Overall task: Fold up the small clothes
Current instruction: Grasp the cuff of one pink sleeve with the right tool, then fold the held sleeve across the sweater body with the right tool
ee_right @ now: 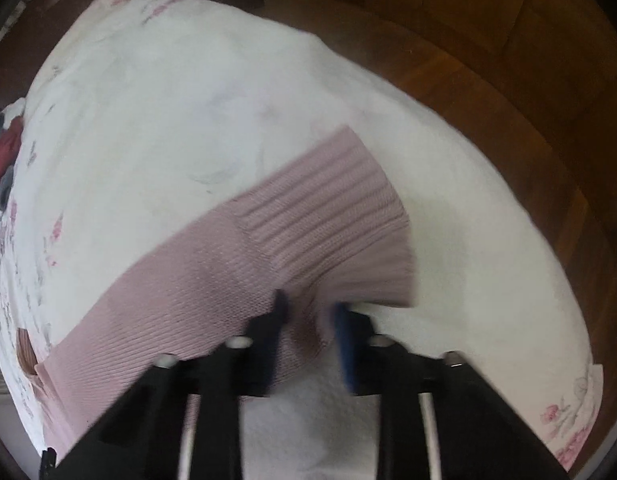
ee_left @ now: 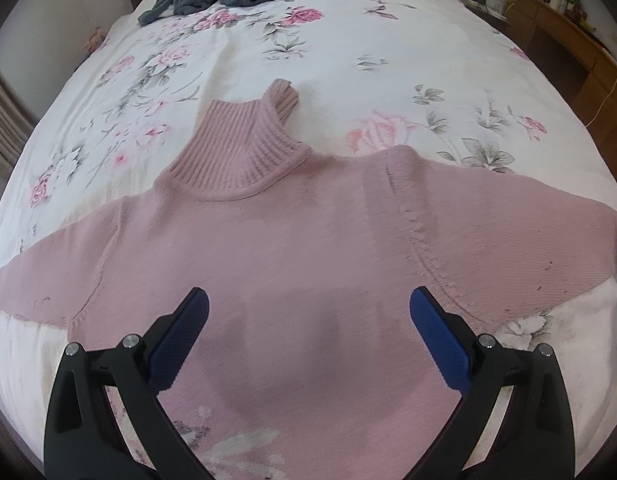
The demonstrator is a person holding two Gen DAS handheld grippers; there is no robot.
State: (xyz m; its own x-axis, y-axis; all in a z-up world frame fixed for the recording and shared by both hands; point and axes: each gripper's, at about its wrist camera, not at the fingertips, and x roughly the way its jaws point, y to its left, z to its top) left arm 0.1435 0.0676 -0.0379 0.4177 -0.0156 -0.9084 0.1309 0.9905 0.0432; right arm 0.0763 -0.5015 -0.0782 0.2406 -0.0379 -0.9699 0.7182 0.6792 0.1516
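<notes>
Pink sweater (ee_left: 308,240) lies flat, no fold made yet; left gripper (ee_left: 308,300) hangs spread wide, right gripper (ee_right: 308,308) pinches its sleeve cuff (ee_right: 332,216).

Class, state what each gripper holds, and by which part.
Left gripper: open, holds nothing. Right gripper: pinches the pink sweater at its sleeve cuff.

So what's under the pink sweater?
The pink sweater lies flat on the floral bedspread, which shows all around it. Whatever sits directly beneath the knit is covered and can't be seen.
</notes>
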